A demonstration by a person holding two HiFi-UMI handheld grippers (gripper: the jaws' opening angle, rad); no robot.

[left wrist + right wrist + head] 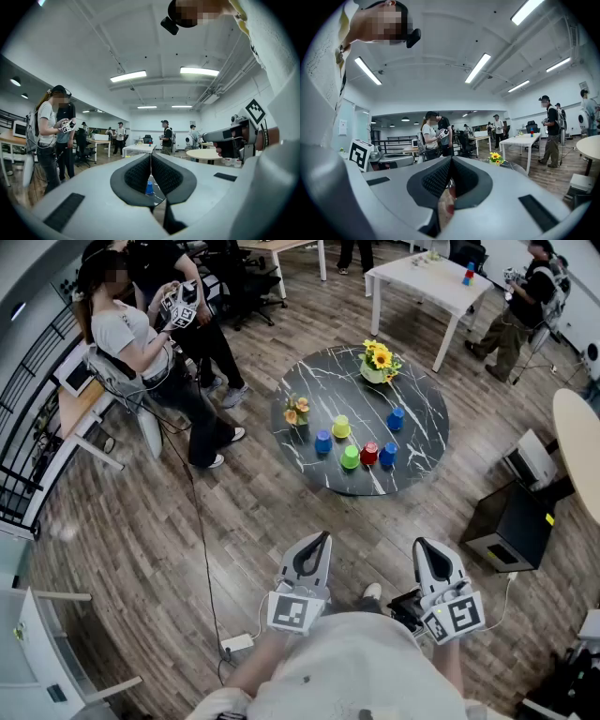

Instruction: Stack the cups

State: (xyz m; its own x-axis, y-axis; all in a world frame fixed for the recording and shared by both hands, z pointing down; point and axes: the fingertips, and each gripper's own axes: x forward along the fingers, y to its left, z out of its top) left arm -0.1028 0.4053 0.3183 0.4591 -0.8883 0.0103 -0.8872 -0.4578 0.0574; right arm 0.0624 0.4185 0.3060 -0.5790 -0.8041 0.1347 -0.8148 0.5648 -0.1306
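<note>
Now: left gripper (318, 540), jaws pressed together, nothing between them. Right gripper (427, 546) the same, jaws together and empty. I hold both close to my body, well short of the round marble bench (323, 381). Six cups stand on it, none stacked: blue cup (323, 441), yellow cup (341, 427), green cup (351, 457), red cup (369, 454), second blue cup (388, 455) just beside the red, third blue cup (397, 418) farther back. Sunflower pot (379, 362) at the far edge, smaller flower pot (298, 410) at the left. Wood floor (234, 521) lies between me and the bench. A person (141, 343) stands off left.
</note>
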